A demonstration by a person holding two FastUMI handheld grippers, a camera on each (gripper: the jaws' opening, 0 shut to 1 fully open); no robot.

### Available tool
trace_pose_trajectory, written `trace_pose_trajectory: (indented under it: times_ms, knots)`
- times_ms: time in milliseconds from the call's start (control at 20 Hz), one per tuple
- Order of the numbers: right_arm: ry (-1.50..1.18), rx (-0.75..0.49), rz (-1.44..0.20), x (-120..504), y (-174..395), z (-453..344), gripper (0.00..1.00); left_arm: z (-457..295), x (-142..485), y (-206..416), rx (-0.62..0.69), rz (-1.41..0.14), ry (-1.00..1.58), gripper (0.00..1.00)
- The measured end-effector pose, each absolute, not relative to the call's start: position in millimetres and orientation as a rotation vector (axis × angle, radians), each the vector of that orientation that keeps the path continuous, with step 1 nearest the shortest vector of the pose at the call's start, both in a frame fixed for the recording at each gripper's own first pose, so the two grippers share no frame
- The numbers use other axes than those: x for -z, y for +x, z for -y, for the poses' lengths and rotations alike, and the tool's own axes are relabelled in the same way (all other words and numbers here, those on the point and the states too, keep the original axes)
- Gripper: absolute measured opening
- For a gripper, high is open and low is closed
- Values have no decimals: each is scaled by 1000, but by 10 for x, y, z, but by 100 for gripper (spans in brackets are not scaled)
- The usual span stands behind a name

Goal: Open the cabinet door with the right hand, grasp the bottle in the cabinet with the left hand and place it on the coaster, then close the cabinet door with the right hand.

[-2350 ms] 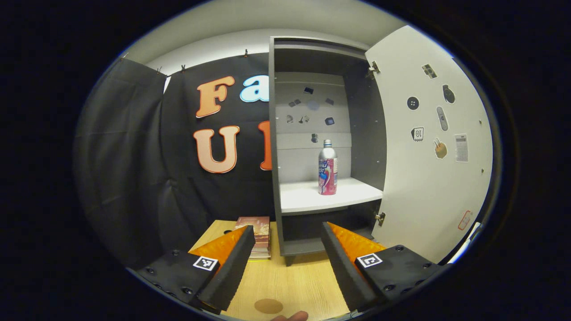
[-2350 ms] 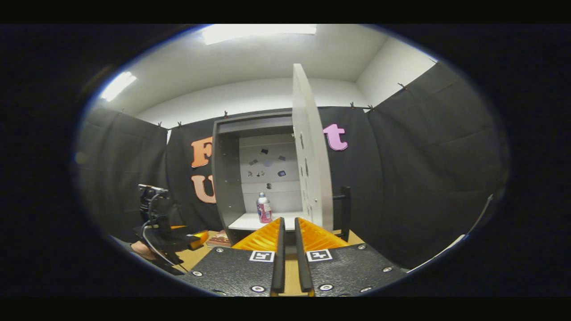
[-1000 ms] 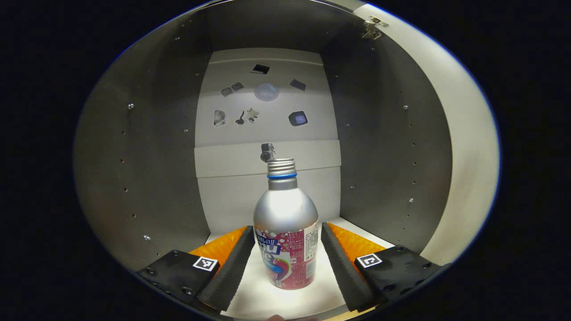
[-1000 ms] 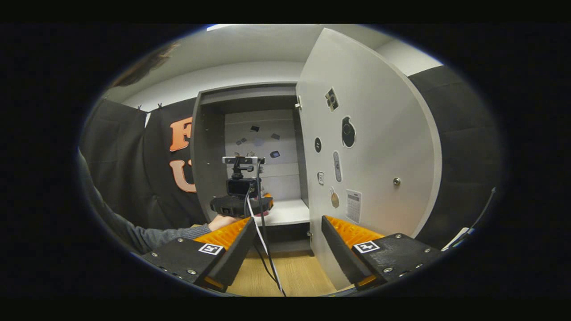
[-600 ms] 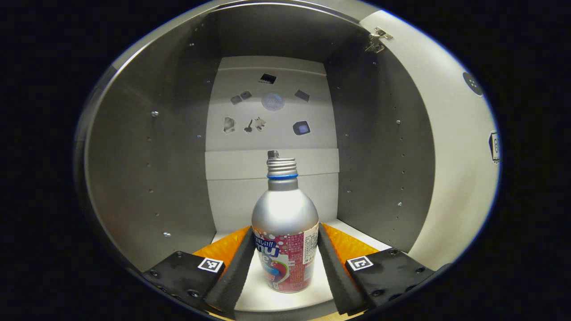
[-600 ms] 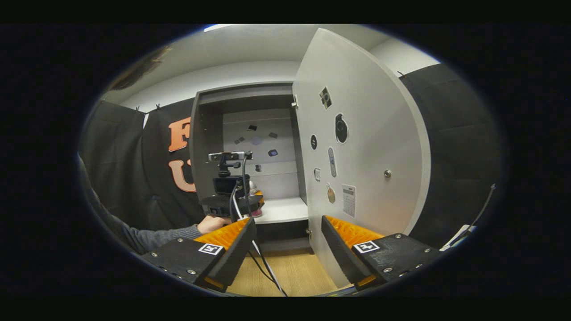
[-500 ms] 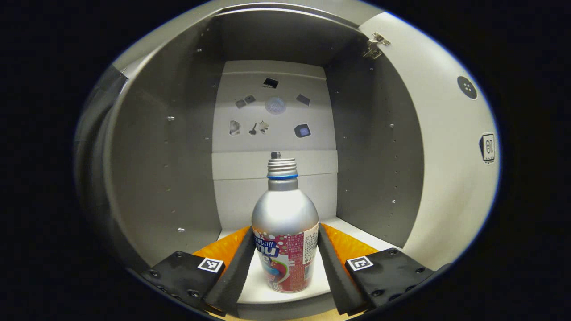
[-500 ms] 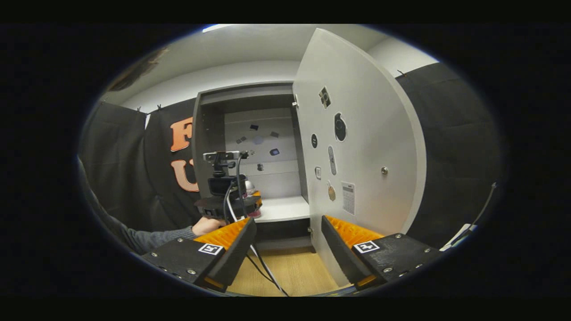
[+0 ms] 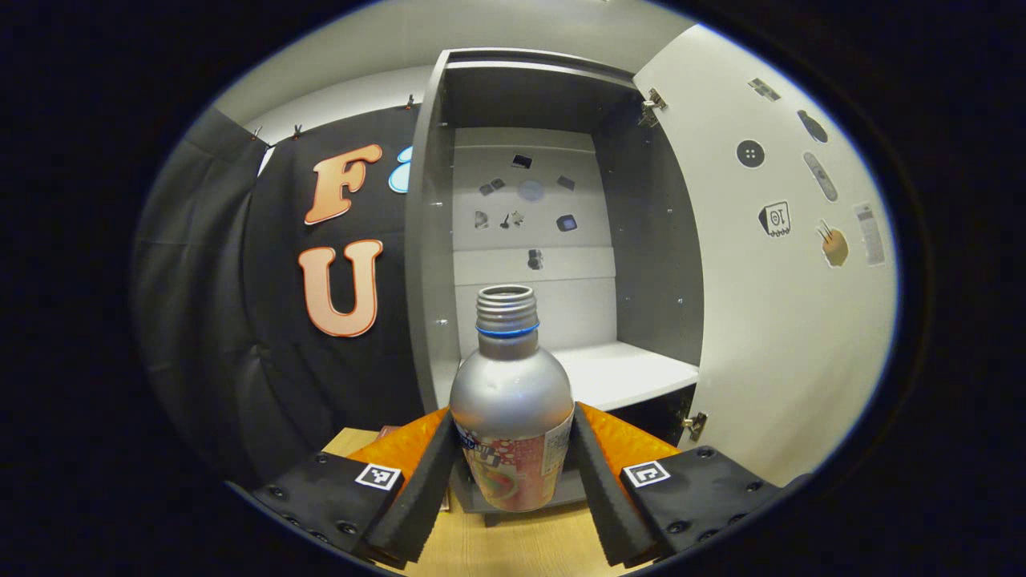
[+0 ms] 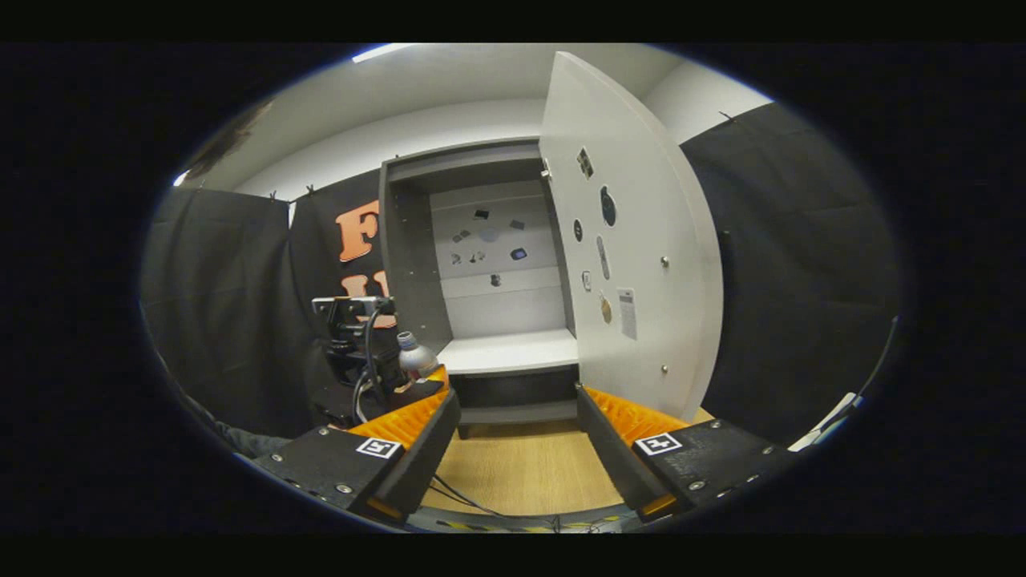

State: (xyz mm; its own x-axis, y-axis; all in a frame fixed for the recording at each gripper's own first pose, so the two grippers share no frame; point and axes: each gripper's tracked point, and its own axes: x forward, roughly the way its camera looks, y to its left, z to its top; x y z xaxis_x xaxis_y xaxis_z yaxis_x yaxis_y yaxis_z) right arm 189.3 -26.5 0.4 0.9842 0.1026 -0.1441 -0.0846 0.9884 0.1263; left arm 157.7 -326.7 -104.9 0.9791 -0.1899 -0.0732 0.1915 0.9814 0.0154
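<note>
Jaws of the left gripper (image 9: 513, 469) were pinched on the bottle (image 9: 511, 417) down at its label, holding it upright out in front of the cabinet (image 9: 529, 240), off the shelf (image 9: 617, 373) and above the worktop (image 9: 513, 549). Right gripper (image 10: 517, 449) just hung back with its jaws wide, holding nothing, facing the open door (image 10: 633, 240). My worry: smooth metal body, so a quick swing toward the coaster could probably let it slip or tilt. Couldn't spot the coaster.
</note>
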Motion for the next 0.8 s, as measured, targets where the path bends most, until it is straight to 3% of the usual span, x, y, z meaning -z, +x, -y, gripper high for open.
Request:
trace_pose_trajectory:
  times_ms: [200,250,350,800]
  knots:
    - [130,-113,-200,109,1770,241,90,2953,1606,1240,139,-164,26,86]
    - [134,-118,-214,143,1753,234,86,2924,1761,1195,123,-185,32,87]
    - [137,-129,-249,217,1716,203,91,2792,2056,1058,96,-224,53,86]
    - [123,-199,-380,438,1575,103,91,2412,3030,748,19,-340,74,86]
